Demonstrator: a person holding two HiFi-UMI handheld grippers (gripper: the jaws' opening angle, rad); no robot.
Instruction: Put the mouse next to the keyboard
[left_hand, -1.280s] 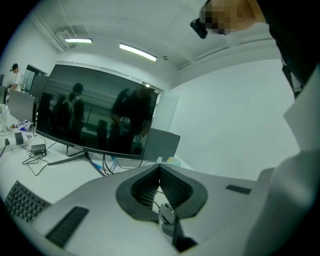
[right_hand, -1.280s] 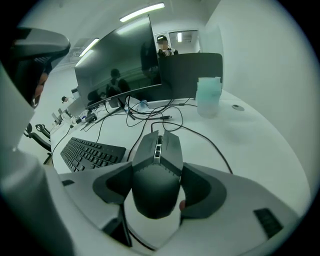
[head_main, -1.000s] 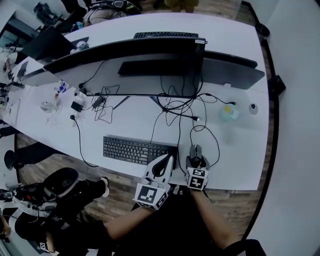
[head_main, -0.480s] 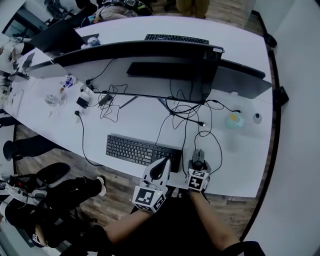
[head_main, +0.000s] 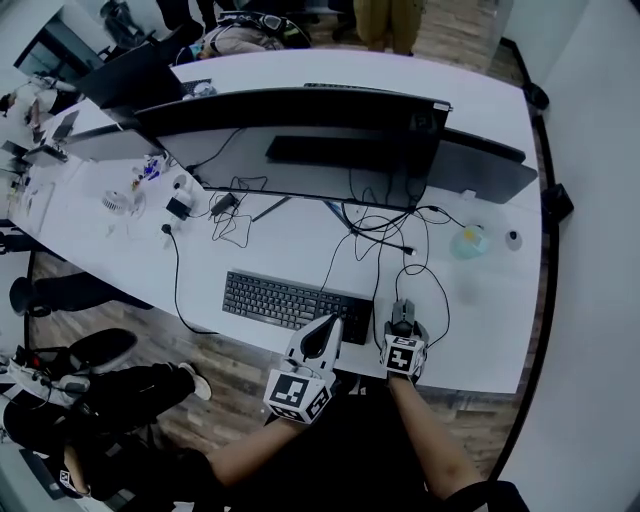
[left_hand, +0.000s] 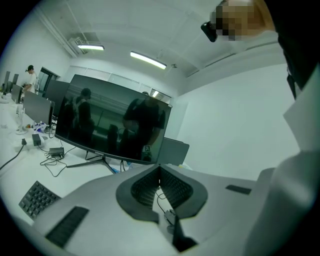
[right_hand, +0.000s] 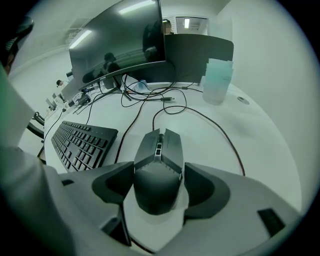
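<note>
A dark wired mouse (right_hand: 159, 167) rests on the white desk (right_hand: 260, 150) between my right gripper's (right_hand: 159, 186) jaws, whose pads press against both its sides. In the head view the mouse (head_main: 402, 314) lies just right of the black keyboard (head_main: 297, 301), a small gap apart, with the right gripper (head_main: 403, 335) behind it near the desk's front edge. My left gripper (head_main: 331, 327) hovers at the keyboard's right front corner. In the left gripper view its jaws (left_hand: 160, 181) meet with nothing between them.
The mouse cable (right_hand: 220, 125) loops back toward tangled cables (head_main: 385, 232) under a wide dark monitor (head_main: 300, 125). A translucent cup (head_main: 467, 241) and a small round object (head_main: 513, 238) stand at the right rear. The desk's front edge (head_main: 460, 378) runs just behind the grippers.
The head view has shifted slightly. The right gripper stays on the mouse beside the keyboard's right end, and the left gripper holds its place.
</note>
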